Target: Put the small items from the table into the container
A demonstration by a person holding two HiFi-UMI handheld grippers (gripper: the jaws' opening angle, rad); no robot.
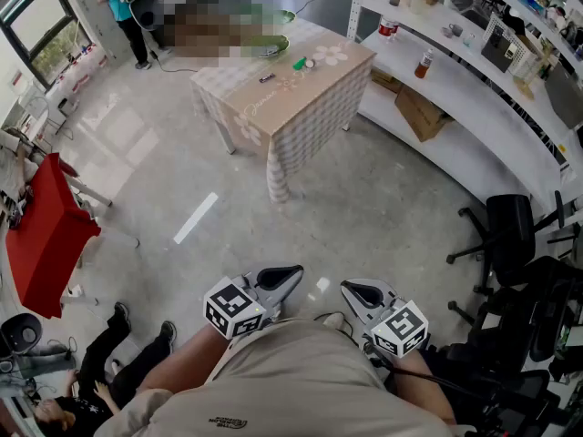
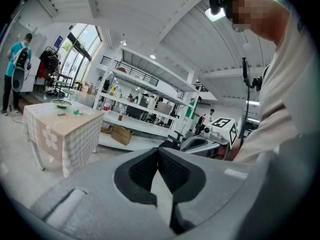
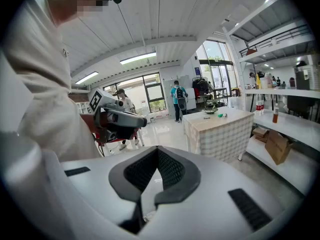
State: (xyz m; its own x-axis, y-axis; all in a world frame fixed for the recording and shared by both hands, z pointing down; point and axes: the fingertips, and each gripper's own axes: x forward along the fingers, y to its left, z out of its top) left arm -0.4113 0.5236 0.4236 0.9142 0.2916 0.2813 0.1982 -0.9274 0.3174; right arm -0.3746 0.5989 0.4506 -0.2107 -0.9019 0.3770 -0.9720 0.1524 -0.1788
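Observation:
A table with a checked cloth stands far ahead across the floor. On it lie a small green item, a white item and a dark flat item, near a green-rimmed bowl. Both grippers are held close to my body, far from the table. My left gripper is shut with nothing between its jaws. Beside it, my right gripper is also shut and empty. The table and the bowl show small in both gripper views.
White shelving with bottles runs along the right, a cardboard box beneath it. Black office chairs stand at the right. A red table and a person on the floor are at the left. Another person stands beyond the table.

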